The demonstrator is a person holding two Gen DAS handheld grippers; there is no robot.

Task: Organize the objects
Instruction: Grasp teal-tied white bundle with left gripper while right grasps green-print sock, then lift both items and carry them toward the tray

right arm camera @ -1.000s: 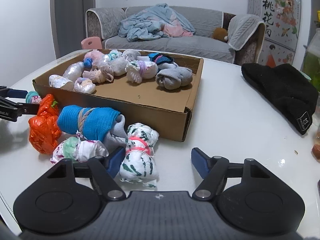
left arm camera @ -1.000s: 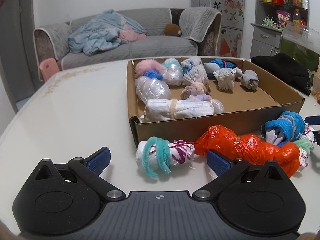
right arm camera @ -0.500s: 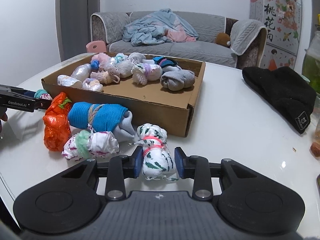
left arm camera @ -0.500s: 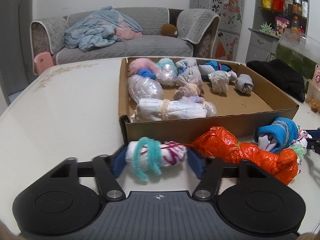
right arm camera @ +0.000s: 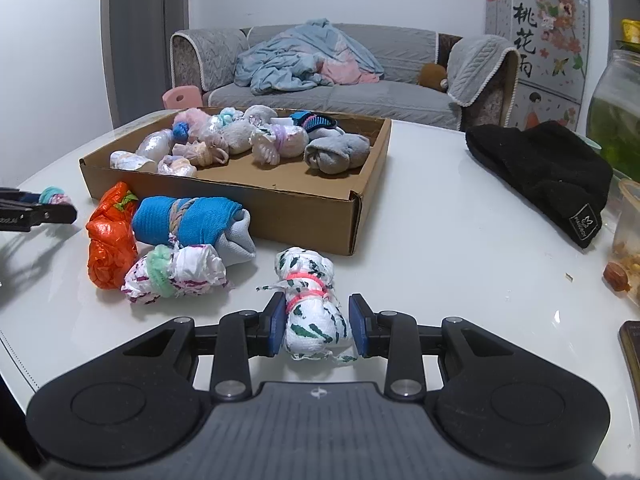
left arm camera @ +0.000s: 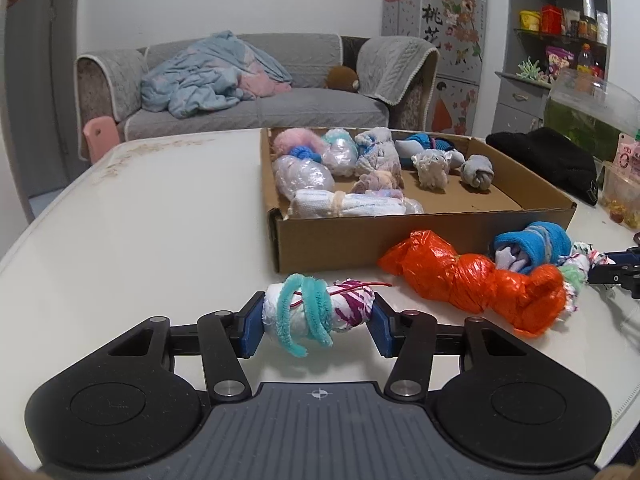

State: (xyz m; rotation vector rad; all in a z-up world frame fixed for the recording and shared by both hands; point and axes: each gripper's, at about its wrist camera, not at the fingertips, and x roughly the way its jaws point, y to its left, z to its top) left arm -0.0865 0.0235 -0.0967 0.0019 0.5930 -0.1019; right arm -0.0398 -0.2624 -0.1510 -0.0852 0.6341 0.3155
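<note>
A: Bundles everywhere on that white worktop. The left gripper had its blue pads pressed on both ends of the white bundle with the teal pipe cleaner, jaws closing on it, right in front of the box.

B: And the right gripper was clenched on the white-and-green bundle with the pink band, pads tight on both sides. That one sat just off the box's near corner.

A: Between the two grippers lay the rest: an orange plastic bundle, a blue sock roll touching it, and a white bundle with a mint band just in front of the blue one.

B: The orange one nearly touched the box wall. Inside the box, a dozen or so rolls were packed toward the back and left: clear-wrapped ones, a pink fluffy one, a grey sock roll nearest the right wall.

A: The front right of the box floor was bare cardboard.

B: A black beanie lay off to the right on the worktop, well apart from the bundles. Sofa with a blue blanket behind it all.
</note>
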